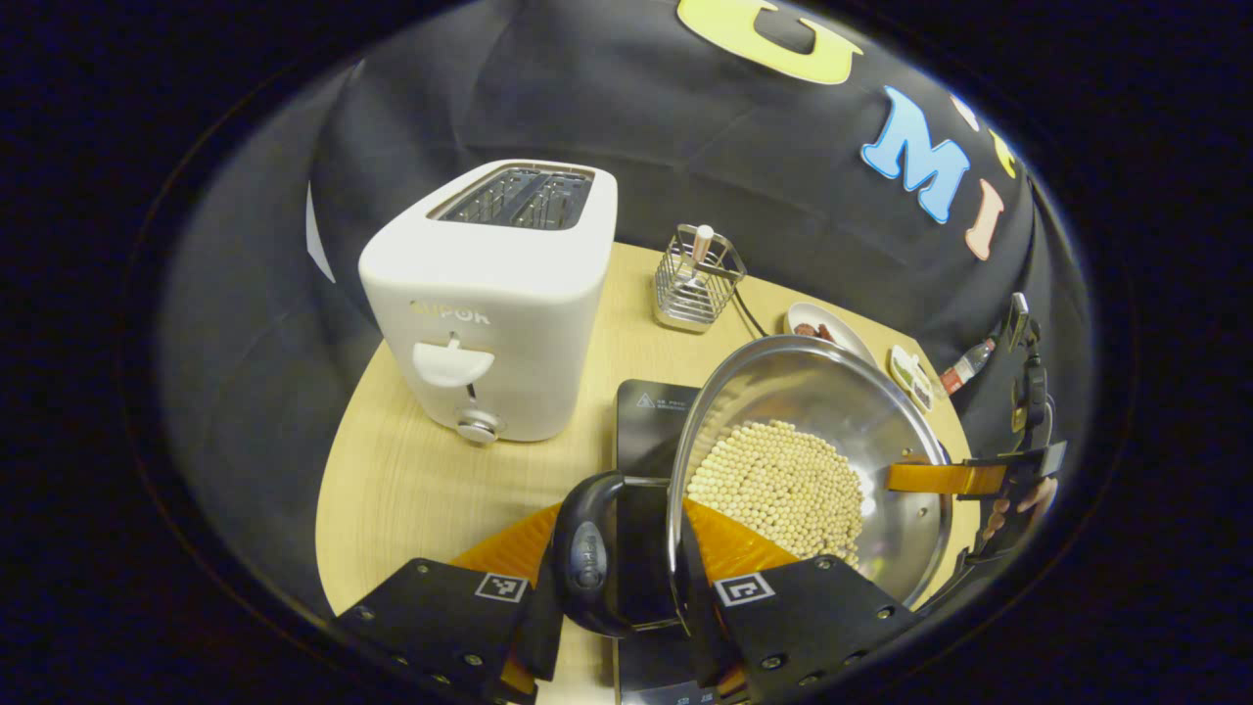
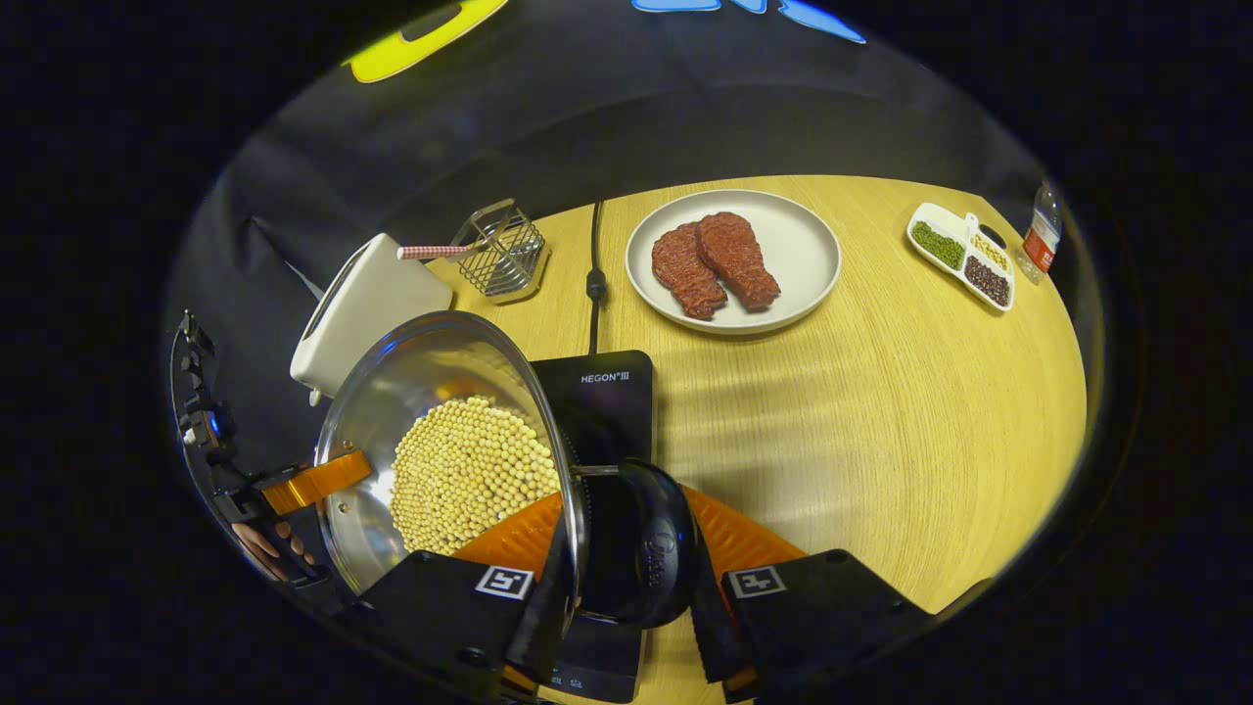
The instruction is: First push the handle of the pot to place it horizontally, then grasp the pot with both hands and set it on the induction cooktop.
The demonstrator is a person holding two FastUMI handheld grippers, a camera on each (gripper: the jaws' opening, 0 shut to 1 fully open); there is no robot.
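The steel pot (image 1: 812, 441), holding a layer of pale round beans (image 1: 778, 490), is seen held between the 2 grippers above the black induction cooktop (image 1: 651, 421). In the left gripper view, the left gripper (image 1: 622, 587) is clenched on one black loop handle (image 1: 592, 553) of the pot, with both fingers pressed against the handle's sides; the pot's bowl extends away from this gripper, up and to the right. At the far rim of the pot, the right gripper (image 1: 964, 478) is seen, with a hand (image 1: 1018, 504) behind it.

In the right gripper view, the right gripper (image 2: 626, 587) is closed on the opposite black loop handle (image 2: 636, 553), both fingers bearing on it, and the pot (image 2: 431, 411) is seen tilted up and to the left of the fingers. The left gripper (image 2: 313, 482) is seen at the pot's far rim. The cooktop (image 2: 607, 401) lies directly beneath the handle, on the wooden table (image 2: 881, 411).

A white toaster (image 1: 489, 304) stands left of the cooktop, and a wire basket (image 1: 697, 279) stands behind it. Farther back on the table, a white plate (image 2: 783, 240) bearing 2 pieces of meat (image 2: 715, 262), a divided dish (image 2: 964, 255) and a small bottle (image 2: 1041, 235) are seen.
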